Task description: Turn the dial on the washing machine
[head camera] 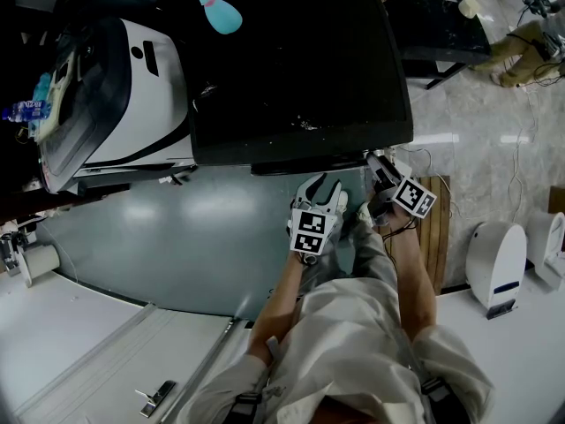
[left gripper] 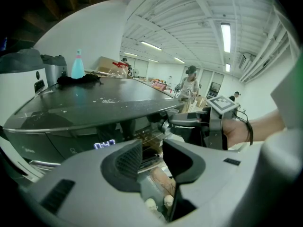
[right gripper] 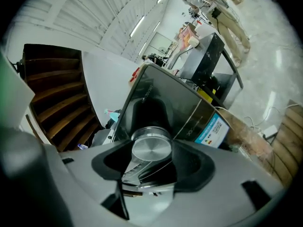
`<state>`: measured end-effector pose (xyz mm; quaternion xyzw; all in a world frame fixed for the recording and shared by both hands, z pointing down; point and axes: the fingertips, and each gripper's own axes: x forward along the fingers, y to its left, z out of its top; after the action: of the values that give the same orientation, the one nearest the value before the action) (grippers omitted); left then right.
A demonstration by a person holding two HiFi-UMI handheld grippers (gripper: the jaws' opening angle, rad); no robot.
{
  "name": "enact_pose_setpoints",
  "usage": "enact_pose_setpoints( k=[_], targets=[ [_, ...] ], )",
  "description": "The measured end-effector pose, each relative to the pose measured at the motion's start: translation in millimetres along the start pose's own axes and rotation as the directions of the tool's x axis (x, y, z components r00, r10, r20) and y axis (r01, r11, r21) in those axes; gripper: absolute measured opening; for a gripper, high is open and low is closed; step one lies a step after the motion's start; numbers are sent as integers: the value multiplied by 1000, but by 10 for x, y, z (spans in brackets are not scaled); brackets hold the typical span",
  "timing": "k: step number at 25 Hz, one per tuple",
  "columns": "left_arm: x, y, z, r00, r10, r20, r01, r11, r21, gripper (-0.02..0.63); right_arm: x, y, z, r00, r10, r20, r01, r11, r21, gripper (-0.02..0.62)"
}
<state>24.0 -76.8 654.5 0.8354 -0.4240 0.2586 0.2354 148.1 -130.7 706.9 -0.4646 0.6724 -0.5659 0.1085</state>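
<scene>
Fingers (right gripper: 191, 162) of right gripper (right gripper: 151, 161) clamp the silver dial (right gripper: 151, 149) on the front panel of the washing machine (head camera: 300, 69); left gripper (left gripper: 152, 156) idles, jaws apart, empty. Risk: smooth rim slipping under an off-axis twist. Head view hides the dial; right gripper view alone shows it.

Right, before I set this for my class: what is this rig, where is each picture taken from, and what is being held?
No robot here: a person holds a two-jaw gripper in each hand. The head view looks down from the person's head onto a dark washing machine, with a teal bottle on its top. Each other view rides on one gripper. The right gripper has its jaws closed on the silver dial. The left gripper is open and holds nothing.
</scene>
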Motion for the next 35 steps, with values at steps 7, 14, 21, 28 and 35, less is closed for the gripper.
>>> enact_pose_setpoints(
  k=[7,14,21,28,35],
  targets=[
    [2,8,-10,1000,1,-2,-1,1000,-1,141,1,-8,4,999,30,29,-32,996,81,267],
    [4,5,-24,1000,-1,-4,1,1000,-3,141,1,5,5,996,62,63,-72,983,171,267],
    [13,2,-20,1000,0,-6,0,1000,-4,141,-8,-30,13,993,79,87,-98,966,241,267],
    [22,6,-16,1000,1,-7,-1,1000,-6,141,-3,-44,15,988,93,120,-124,948,292,267],
    [21,-13,-25,1000,1,-8,-1,1000,-6,141,-8,-59,11,983,115,146,-160,924,348,267]
  ],
)
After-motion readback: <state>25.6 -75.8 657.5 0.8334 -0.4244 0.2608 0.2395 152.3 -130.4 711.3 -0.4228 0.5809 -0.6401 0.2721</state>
